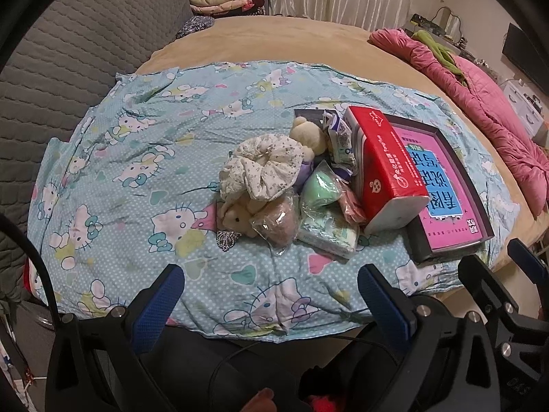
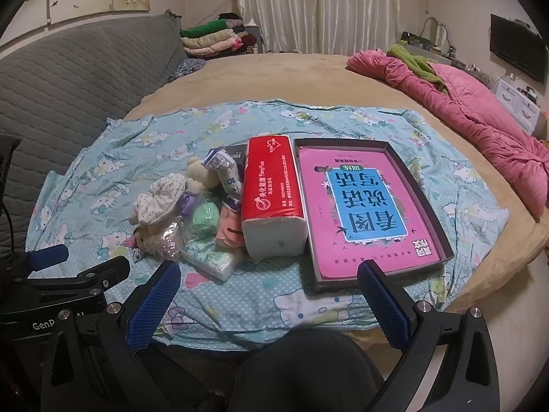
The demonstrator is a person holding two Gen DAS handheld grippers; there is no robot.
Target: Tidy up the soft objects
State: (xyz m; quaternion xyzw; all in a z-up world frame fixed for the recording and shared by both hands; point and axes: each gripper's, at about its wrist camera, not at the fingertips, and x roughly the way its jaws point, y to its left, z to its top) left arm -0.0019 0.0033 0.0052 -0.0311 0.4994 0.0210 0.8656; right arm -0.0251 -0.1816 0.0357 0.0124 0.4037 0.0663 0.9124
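Both your grippers hang low at the near edge of the bed, the left gripper point(image 1: 271, 295) and the right gripper point(image 2: 269, 295) each with jaws wide and holding nothing. The heap of soft things sits mid-frame on the light blue cat-print cloth point(image 1: 137, 158): a cream floral fabric scrunchie point(image 1: 264, 168) on top, a pale plush bear point(image 1: 307, 134) behind it, a mint green pouch point(image 1: 320, 189) beside it. The red tissue pack point(image 2: 271, 192) lies touching the dark tray with the pink book point(image 2: 367, 209), right of the heap
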